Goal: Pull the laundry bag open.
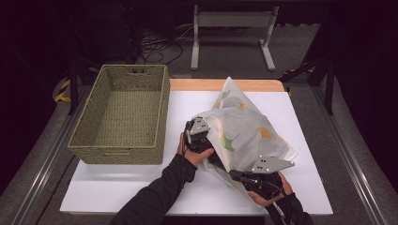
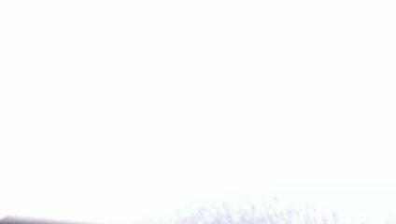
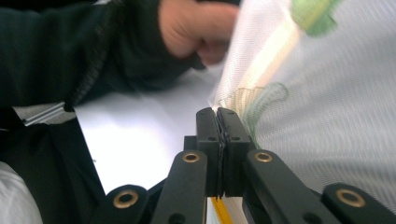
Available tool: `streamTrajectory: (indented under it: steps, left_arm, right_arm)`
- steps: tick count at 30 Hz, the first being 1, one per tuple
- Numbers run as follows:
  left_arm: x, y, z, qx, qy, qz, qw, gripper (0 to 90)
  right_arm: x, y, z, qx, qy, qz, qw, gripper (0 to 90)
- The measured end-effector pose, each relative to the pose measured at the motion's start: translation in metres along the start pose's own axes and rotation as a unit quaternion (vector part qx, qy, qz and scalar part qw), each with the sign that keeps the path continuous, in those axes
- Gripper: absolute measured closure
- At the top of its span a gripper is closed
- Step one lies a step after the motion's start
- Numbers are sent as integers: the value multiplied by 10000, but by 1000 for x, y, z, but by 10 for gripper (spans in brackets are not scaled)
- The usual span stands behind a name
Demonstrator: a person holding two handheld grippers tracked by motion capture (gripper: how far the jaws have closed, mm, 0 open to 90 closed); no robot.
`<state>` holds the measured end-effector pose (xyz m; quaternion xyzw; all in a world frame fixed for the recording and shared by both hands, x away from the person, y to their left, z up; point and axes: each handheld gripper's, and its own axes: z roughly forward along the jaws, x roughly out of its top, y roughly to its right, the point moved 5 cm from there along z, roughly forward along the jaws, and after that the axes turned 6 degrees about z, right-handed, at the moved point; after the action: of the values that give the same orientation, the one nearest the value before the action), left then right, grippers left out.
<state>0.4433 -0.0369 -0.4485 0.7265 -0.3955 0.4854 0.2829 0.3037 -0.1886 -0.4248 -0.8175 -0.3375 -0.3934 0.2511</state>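
Right claw [image 3: 217, 114] clamped on cloth [image 3: 327, 116]

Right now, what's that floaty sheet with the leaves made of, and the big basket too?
The sheet looks like thin, sheer woven fabric: a fine mesh weave shows close up, with green and yellow leaf prints. The basket seems woven from olive-green cord or grass, with a matte, ribbed weave on its walls.

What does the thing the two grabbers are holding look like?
On the white table, right of the woven basket, a thin cloth is lifted into a peak. It is see-through white with green and yellow leaf prints, the only soft thing there.
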Motion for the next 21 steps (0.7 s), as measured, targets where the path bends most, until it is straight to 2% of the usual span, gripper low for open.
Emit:
streamTrajectory:
  steps: [2, 3, 4, 5, 6, 8, 9, 10, 13, 14, 15, 16, 18, 20, 21]
  left_arm:
    - [1, 1, -8, -49, -33, 60, 10000, 501]
    - [1, 2, -12, -67, -79, 76, 9999, 440]
    - [0, 5, -23, -171, -184, 231, 9994, 346]
    - [0, 5, -23, -171, -184, 231, 9994, 301]
    - [-2, 7, -29, -195, -261, 337, 9989, 301]
    - [-8, 9, -41, -191, -478, 531, 9973, 241]
    - [-13, 11, -49, -259, -558, 642, 9960, 221]
    - [-20, 13, -58, -255, -692, 830, 9938, 209]
    - [-35, 21, -70, -304, -903, 1109, 9893, 266]
    - [-35, 21, -70, -304, -903, 1109, 9893, 278]
    - [-39, 24, -71, -332, -988, 1221, 9870, 278]
    - [-41, 26, -69, -324, -1050, 1336, 9849, 319]
    - [-40, 27, -65, -243, -1003, 1346, 9855, 319]
    - [-35, 27, -60, -269, -855, 1239, 9882, 335]
    - [-33, 27, -55, -215, -862, 1257, 9881, 333]
  right_arm:
    - [-5, 5, -4, -169, -65, -4, 9998, 886]
    - [-7, 7, -6, -230, -70, 4, 9997, 886]
    - [-10, 10, -10, -312, -60, 42, 9995, 886]
    - [-10, 10, -10, -312, -60, 42, 9995, 886]
    - [-12, 12, -13, -382, -61, 50, 9992, 886]
    - [-14, 16, -16, -597, -72, -2, 9982, 886]
    - [-16, 18, -17, -635, -68, 5, 9980, 886]
    - [-16, 18, -18, -618, -36, 45, 9981, 885]
    - [-16, 17, -18, -605, 23, 50, 9982, 885]
    - [-16, 17, -18, -605, 23, 50, 9982, 885]
    - [-16, 17, -17, -571, 45, 39, 9983, 884]
    - [-15, 14, -14, -551, 33, 6, 9985, 884]
    - [-15, 13, -13, -533, 21, -27, 9986, 883]
    - [-15, 11, -10, -515, -15, -91, 9986, 883]
    - [-15, 10, -9, -485, -17, -95, 9988, 883]
